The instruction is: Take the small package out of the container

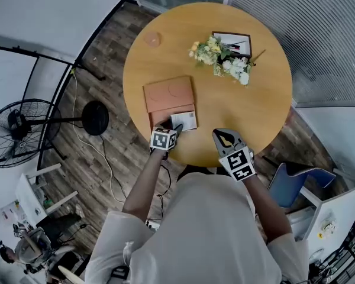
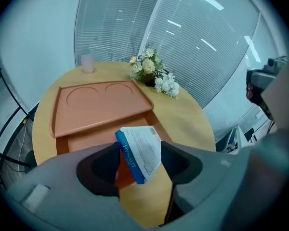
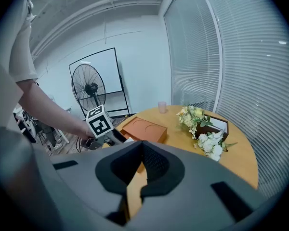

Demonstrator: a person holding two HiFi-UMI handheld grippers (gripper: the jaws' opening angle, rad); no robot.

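An orange container (image 1: 168,93) lies on the round wooden table (image 1: 260,105), its lid slid back so the lower tray (image 2: 91,138) shows. My left gripper (image 1: 169,131) is at the container's near edge, shut on the small package (image 1: 185,120). In the left gripper view the small package (image 2: 145,147), white with a blue spine, stands tilted between the jaws of the left gripper (image 2: 139,159), just above the tray's front. My right gripper (image 1: 225,138) hovers over the table's near edge, shut and empty. In its own view the right gripper (image 3: 141,150) has its pads pressed together.
A bunch of white and yellow flowers (image 1: 222,57) lies by a dark framed box (image 1: 234,40) at the table's far right. A pink cup (image 1: 152,39) stands at the far left. A floor fan (image 1: 18,129) is left of the table, a blue chair (image 1: 299,179) right.
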